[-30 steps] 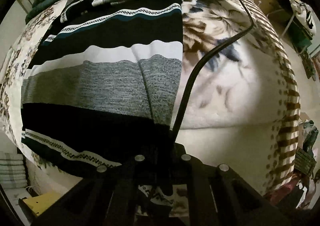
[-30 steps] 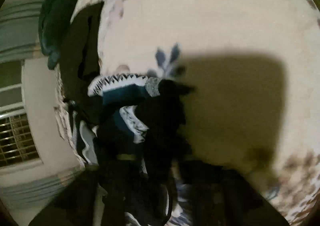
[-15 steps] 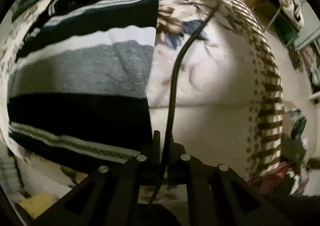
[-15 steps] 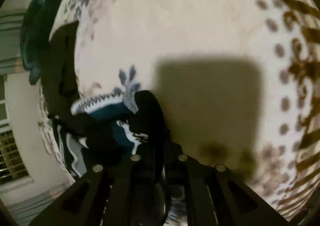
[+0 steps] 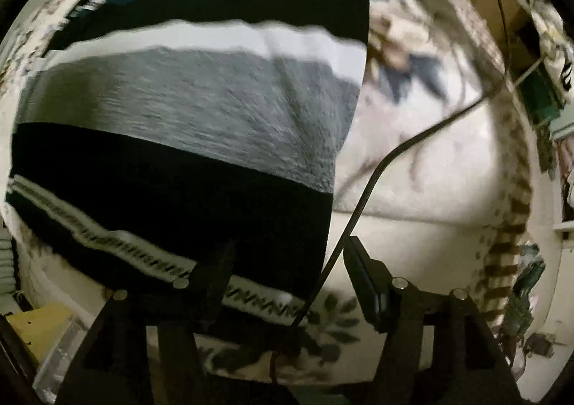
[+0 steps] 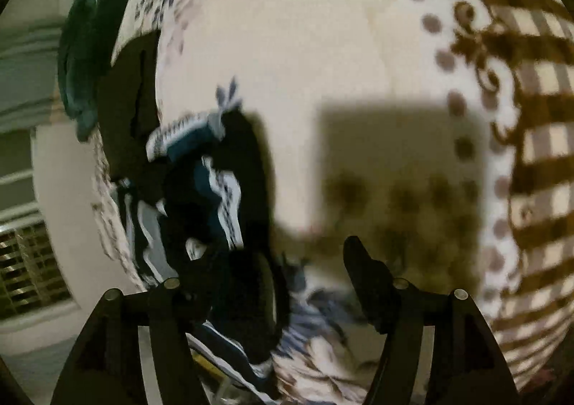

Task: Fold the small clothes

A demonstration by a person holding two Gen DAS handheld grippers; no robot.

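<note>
Two grippers letting go of a striped sweater on a patterned bedspread.

The left gripper [image 5: 287,261] points down at the sweater [image 5: 186,125], jaws opening, the hem corner lying loose between them; the fold looks just laid. The right gripper [image 6: 283,268] is also opening, with bunched sweater cloth [image 6: 211,189] at its 10 o'clock, seemingly freed to settle. A black cable [image 5: 362,196] trails toward 2 o'clock. The cream bedspread [image 6: 323,46] has a brown checked border at 3 o'clock; a barred window [image 6: 25,261] sits at 9 o'clock.

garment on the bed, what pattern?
Wide horizontal bands: black, heather grey, white, teal, with thin zigzag trim stripes. The garment shows best in the left wrist view.
</note>
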